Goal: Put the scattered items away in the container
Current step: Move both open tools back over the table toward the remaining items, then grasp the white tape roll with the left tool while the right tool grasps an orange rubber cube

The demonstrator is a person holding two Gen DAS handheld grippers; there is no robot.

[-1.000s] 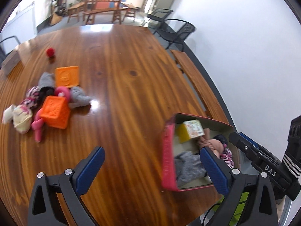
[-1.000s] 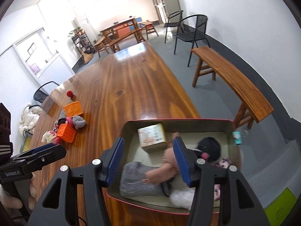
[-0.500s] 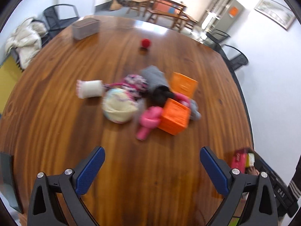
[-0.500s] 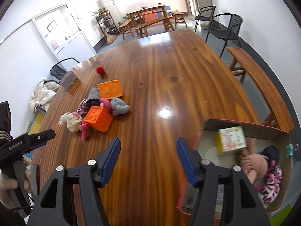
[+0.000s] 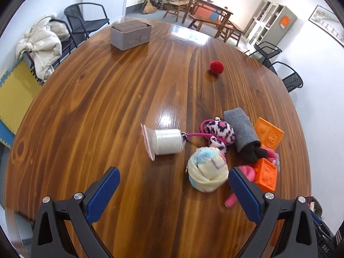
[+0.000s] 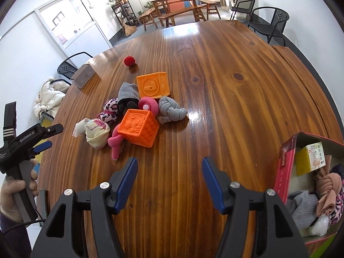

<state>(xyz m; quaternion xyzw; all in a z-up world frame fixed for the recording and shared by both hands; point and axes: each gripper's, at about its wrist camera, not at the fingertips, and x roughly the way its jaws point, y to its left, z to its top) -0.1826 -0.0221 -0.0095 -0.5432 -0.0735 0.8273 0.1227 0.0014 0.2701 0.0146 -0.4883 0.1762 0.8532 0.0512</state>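
Observation:
A pile of scattered items lies on the wooden table (image 6: 215, 68): two orange cubes (image 6: 139, 128) (image 6: 153, 84), a knotted grey sock (image 6: 171, 110), a pink toy (image 6: 117, 144), a pastel sock ball (image 5: 207, 173), a leopard-print sock (image 5: 219, 132), a grey roll (image 5: 240, 129) and a tipped white cup (image 5: 166, 142). A red ball (image 5: 216, 66) sits apart, farther back. My left gripper (image 5: 172, 185) is open and empty, just short of the sock ball. My right gripper (image 6: 169, 169) is open and empty, short of the near cube. The red-walled container (image 6: 286, 167) at right holds a small carton and socks.
A grey box (image 5: 130, 34) stands at the table's far end. Black chairs (image 5: 86, 21) and a heaped white coat (image 5: 40, 45) line the left side. A wooden bench (image 6: 305, 75) runs along the right edge. A hand holds my left gripper (image 6: 53, 136) left of the pile.
Both views have swung from the container to the pile. My right gripper left a peach bundle in the container and its jaws widened. My left gripper came closer to the sock ball.

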